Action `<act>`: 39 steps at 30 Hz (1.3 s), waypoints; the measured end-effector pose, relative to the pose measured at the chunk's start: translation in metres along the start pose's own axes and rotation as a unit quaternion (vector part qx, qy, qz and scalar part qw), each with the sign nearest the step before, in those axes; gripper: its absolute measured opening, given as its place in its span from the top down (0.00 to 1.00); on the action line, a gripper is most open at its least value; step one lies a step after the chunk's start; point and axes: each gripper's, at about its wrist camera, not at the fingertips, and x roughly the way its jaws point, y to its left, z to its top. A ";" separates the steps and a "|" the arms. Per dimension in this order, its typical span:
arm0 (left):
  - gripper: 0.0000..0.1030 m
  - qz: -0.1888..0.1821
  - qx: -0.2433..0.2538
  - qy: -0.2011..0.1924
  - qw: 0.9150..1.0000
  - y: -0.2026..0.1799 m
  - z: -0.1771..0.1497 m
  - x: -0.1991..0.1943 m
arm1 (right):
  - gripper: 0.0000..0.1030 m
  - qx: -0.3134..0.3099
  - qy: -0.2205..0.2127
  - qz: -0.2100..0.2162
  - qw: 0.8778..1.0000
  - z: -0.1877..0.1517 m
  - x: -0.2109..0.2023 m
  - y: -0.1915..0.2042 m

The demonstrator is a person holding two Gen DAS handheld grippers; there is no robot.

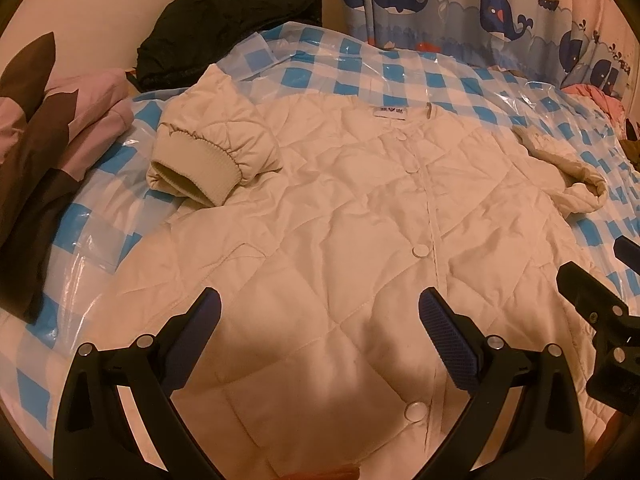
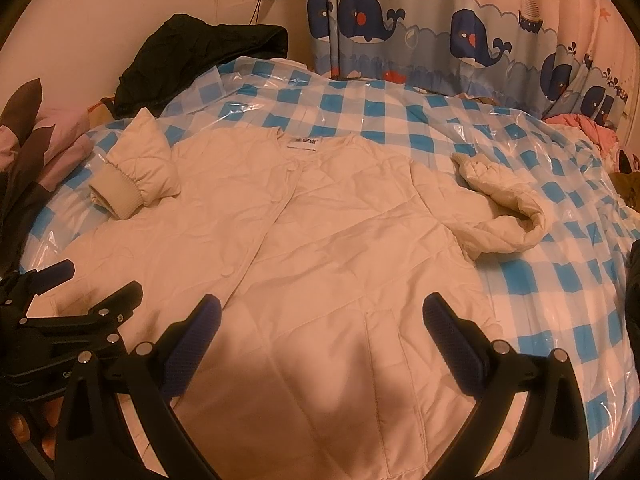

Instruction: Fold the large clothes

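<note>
Cream quilted jacket (image 1: 340, 208) spread buttoned on checked bed (image 1: 400, 68), my left gripper (image 1: 320, 312) and right gripper (image 2: 320, 316) hovering wide open, empty

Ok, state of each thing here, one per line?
Jacket: spread flat, front up, buttoned, not yet folded.
Left sleeve: bent in onto the body.
Right sleeve: curled beside the body.
Left tongs: open, empty.
Right tongs: open, empty.
Black garment: crumpled by the wall.
</note>
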 end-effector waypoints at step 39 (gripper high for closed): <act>0.08 -0.048 -0.027 0.013 0.998 0.016 0.013 0.000 | 0.05 0.007 -0.004 0.003 1.000 0.003 -0.002 -0.003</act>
